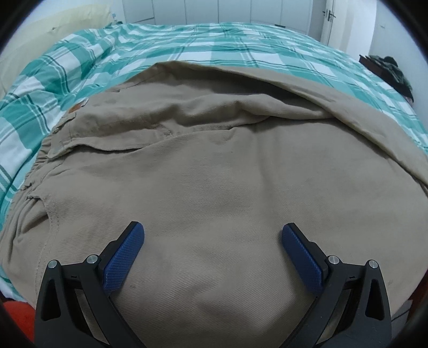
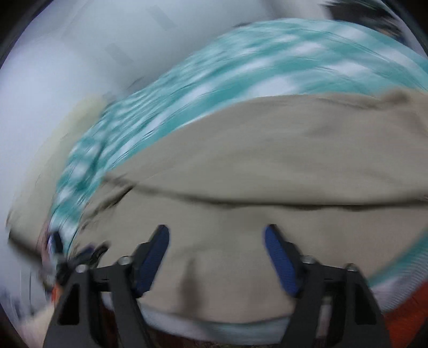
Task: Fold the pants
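Note:
Tan pants (image 1: 214,171) lie spread on a bed, waistband and pocket at the left, one leg folded over along the far side. My left gripper (image 1: 213,231) is open just above the near part of the fabric, its blue pads (image 1: 121,263) wide apart and empty. In the blurred right wrist view the same pants (image 2: 254,160) fill the lower half, with a fold line running across. My right gripper (image 2: 216,233) is open over the near edge of the pants and holds nothing.
A green and white checked bedspread (image 1: 203,45) covers the bed. A cream pillow (image 1: 53,29) sits at the far left. White wardrobe doors and a door (image 1: 330,24) stand behind. A dark bundle (image 1: 388,69) lies at the right. Something orange (image 2: 406,316) shows below the bed edge.

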Motion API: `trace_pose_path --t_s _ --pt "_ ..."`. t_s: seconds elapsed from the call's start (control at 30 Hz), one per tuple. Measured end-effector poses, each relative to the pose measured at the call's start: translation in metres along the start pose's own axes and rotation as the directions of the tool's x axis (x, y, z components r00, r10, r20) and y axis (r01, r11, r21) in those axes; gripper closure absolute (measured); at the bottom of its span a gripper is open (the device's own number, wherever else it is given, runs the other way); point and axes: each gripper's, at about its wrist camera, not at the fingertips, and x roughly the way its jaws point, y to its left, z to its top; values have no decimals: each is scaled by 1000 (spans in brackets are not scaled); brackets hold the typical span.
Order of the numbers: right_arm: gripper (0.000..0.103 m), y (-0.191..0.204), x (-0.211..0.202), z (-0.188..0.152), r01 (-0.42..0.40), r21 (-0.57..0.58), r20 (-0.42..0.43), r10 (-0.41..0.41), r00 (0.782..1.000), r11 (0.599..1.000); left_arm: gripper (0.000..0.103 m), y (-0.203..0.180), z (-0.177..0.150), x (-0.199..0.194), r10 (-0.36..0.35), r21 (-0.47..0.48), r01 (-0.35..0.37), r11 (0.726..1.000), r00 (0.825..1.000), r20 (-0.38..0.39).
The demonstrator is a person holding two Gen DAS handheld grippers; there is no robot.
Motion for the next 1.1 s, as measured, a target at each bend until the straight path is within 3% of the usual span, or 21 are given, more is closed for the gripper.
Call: trace_pose_path --t_s 0.2,0.27,0.33,0.4,0.47,0.53,0.57,0.67,0.73,0.83,0.93,1.0,1.03,1.07,1.1 --pt "43 -45 -15 24 45 299 89 -74 993 953 1 -3 -3 1 14 -1 -14 1000 1000 15" --pt "54 -58 -9 31 65 390 89 -108 990 918 1 -3 -1 0 11 -5 -11 1000 1000 6" --pt "100 -62 -5 42 149 393 77 -194 978 907 2 3 8 -7 -27 -42 26 999 999 -37" --pt "100 -57 -8 52 153 355 100 -200 975 922 2 16 17 -25 -149 -119 148 982 989 4" --pt "100 -46 -26 63 97 310 164 -153 975 946 1 36 35 -44 -239 -213 252 944 967 86" --pt "100 -21 -52 79 36 185 238 -80 968 982 1 51 54 -48 -316 -285 338 897 941 121" --pt "100 -8 -66 86 9 124 265 -42 963 992 1 57 67 -45 -376 -326 397 858 918 128" --pt "100 27 -102 98 -64 -19 311 67 948 998 1 68 106 -20 -558 -437 548 713 821 120" --pt "100 49 -118 96 -112 -94 321 137 937 989 1 70 123 -8 -583 -471 562 680 804 118" --pt "100 76 -149 85 -162 -211 328 226 917 964 2 75 141 12 -565 -510 526 681 820 91" --pt "100 89 -185 63 -181 -311 331 285 900 933 3 79 148 22 -585 -542 527 654 807 79" --pt "100 90 -201 51 -186 -361 315 308 898 914 12 81 149 22 -599 -543 542 642 796 86" --pt "100 89 -206 46 -197 -378 303 322 897 905 35 82 148 21 -608 -542 550 635 789 89" --pt "100 86 -211 43 -211 -398 287 340 896 893 79 83 148 22 -633 -547 566 617 770 82" --pt "100 82 -214 40 -222 -415 270 353 896 882 102 83 146 25 -649 -557 571 603 757 73"
